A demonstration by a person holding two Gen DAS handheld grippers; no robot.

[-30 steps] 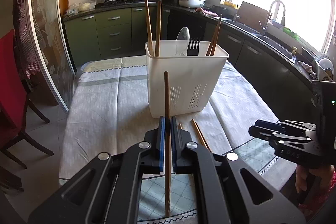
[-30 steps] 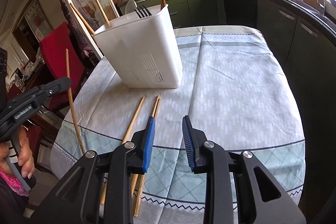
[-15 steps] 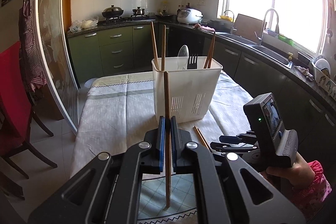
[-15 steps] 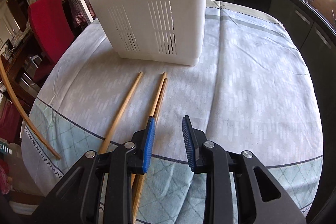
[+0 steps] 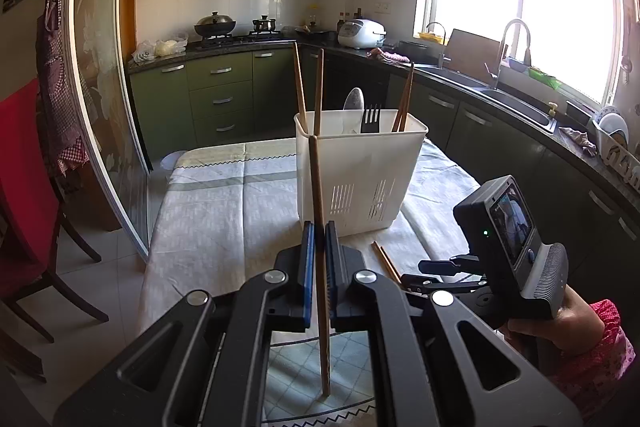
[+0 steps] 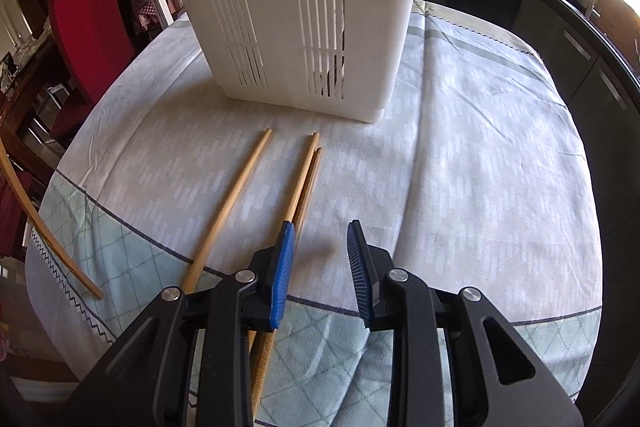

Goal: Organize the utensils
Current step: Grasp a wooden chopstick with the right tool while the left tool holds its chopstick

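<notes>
One white caddy – eight chopsticks, one spoon, one fork, two grippers.

In the right wrist view, the pale patterned cloth-covered table lies bare at centre and right — the tall white slotted plastic utensil holder blocks the upper middle, three wooden chopsticks lower left.

The utensil holder is white with thin slots in its side. The chopsticks are light brown wood. The cloth on the bench is pale grey-white with small dashes, a dark line and a light green diamond border. Each gripper is black with blue pads. The chair is red. The cupboards are dark green.
</notes>
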